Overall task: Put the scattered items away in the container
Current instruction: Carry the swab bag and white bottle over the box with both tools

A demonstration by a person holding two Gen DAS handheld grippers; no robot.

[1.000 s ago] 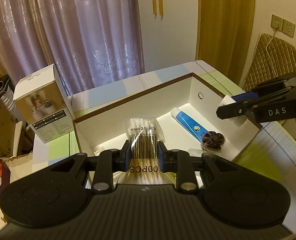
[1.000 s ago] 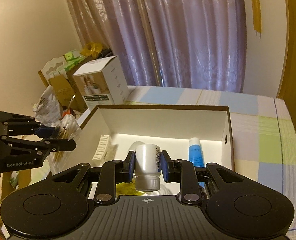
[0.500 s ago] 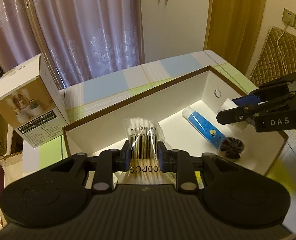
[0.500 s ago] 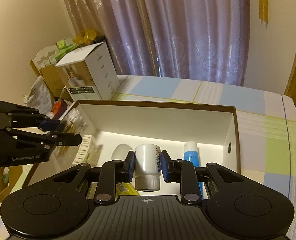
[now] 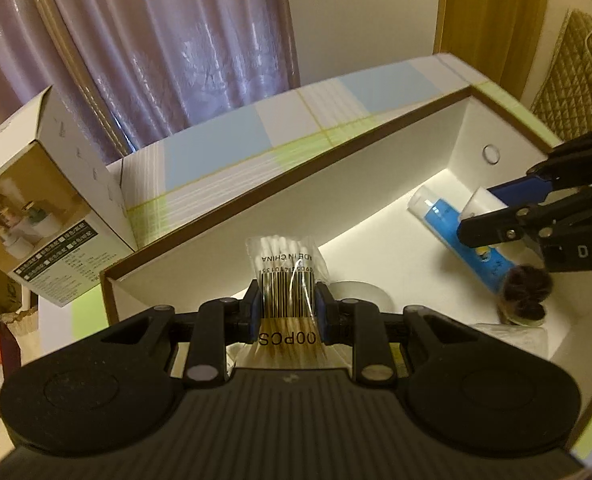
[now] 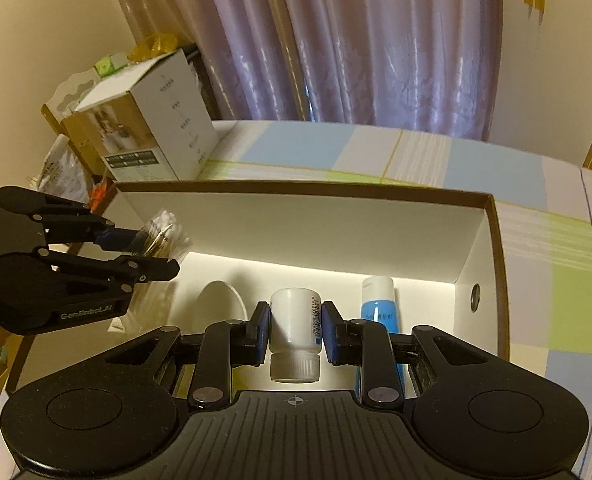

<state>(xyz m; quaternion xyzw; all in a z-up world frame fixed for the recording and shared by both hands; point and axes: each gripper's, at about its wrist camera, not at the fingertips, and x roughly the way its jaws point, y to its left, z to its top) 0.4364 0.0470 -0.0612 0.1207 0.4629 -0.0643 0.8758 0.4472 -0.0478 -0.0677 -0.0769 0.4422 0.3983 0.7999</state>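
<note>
Risk sits in the release: left gripper [image 5: 287, 307] clamps the cotton swab packet [image 5: 286, 276] over the container [image 6: 304, 236]'s left end, right gripper [image 6: 294, 330] clamps the white bottle [image 6: 295, 332] near the blue tube [image 6: 377, 308]; dropped bottle could roll.

Mauve curtains [image 5: 167, 52] fill upper frame; cream wall [image 6: 35, 40] upper left; pastel checked tablecloth [image 6: 396, 152] mid-frame; quilted cushion [image 5: 576, 80] far right; warm dim light.

Both wrist views look forward and down from close above the white box [image 5: 376, 168], toward the curtain [image 6: 376, 40]; the left one sits at its left end, the right one nearer its middle, sharing its interior
</note>
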